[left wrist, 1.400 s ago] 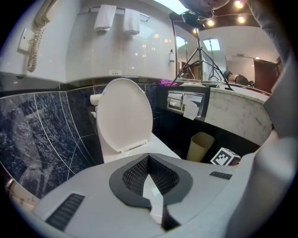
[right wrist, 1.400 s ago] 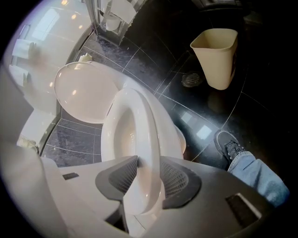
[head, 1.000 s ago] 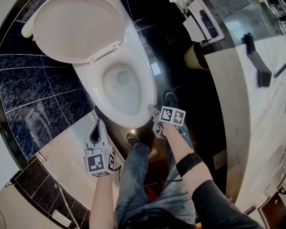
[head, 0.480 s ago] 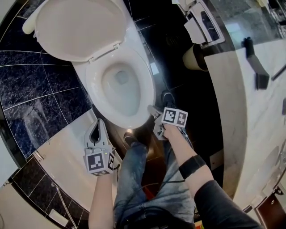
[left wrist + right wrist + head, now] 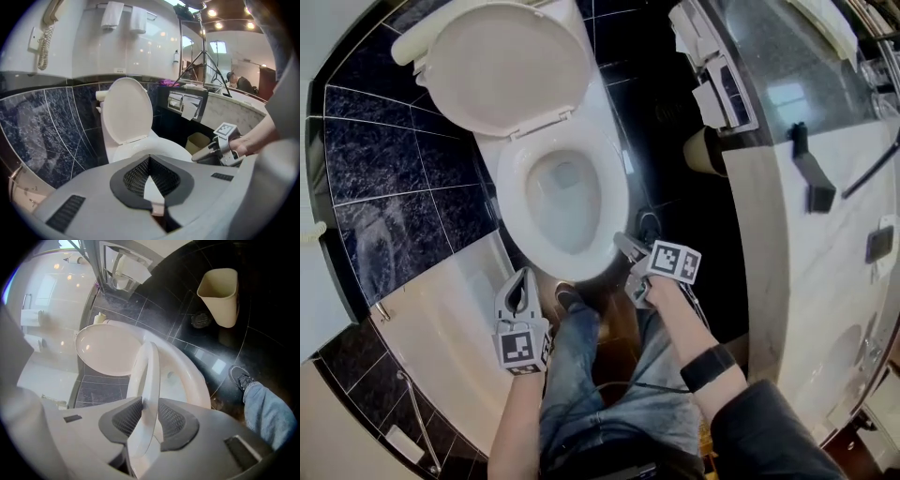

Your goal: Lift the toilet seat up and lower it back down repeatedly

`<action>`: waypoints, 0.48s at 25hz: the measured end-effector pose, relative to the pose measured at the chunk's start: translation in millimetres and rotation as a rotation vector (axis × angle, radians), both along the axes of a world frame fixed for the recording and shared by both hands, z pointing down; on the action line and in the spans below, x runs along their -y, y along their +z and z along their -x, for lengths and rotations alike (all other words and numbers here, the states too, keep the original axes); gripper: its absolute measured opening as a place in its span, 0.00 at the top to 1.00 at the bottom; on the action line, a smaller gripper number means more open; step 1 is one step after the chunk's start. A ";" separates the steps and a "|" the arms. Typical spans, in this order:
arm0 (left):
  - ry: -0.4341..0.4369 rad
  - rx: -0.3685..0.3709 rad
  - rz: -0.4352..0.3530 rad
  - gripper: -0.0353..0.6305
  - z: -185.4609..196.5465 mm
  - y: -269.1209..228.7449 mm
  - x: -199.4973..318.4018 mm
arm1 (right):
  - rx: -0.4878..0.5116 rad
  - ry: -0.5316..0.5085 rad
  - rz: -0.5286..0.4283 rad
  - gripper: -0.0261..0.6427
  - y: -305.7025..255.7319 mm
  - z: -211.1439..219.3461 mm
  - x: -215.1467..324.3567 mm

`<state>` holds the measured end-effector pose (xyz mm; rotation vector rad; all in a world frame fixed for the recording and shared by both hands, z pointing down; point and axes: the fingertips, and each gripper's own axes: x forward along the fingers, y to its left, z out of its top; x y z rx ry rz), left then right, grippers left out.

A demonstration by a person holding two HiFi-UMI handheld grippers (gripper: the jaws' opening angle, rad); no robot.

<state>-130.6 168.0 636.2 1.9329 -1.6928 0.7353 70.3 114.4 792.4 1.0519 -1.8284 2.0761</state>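
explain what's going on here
A person with two grippers works a white oval plastic toilet seat. The right gripper is clamped on the seat's front edge, its jaws having just been closing, with the seat partly off the white ceramic bowl. The left gripper hangs aside, jaws shut and empty. The white lid stands open.

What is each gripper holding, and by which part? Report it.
The right gripper holds the toilet seat by its front rim, and its jaws have just been closing on it. The left gripper holds nothing.
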 end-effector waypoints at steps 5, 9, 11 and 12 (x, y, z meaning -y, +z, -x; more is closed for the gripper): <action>-0.020 -0.049 0.121 0.95 -8.9 13.0 -44.9 | 0.049 0.026 -0.009 0.75 -40.6 9.7 19.7; -0.098 -0.143 0.219 0.95 -23.2 46.0 -71.3 | 0.061 -0.002 -0.037 0.74 -72.7 15.3 36.5; -0.112 -0.203 0.236 0.95 -36.8 54.2 -63.2 | 0.064 0.006 -0.034 0.74 -82.7 17.6 42.8; -0.110 -0.222 0.233 0.95 -42.7 55.3 -54.9 | 0.058 0.007 -0.031 0.74 -86.8 18.9 45.2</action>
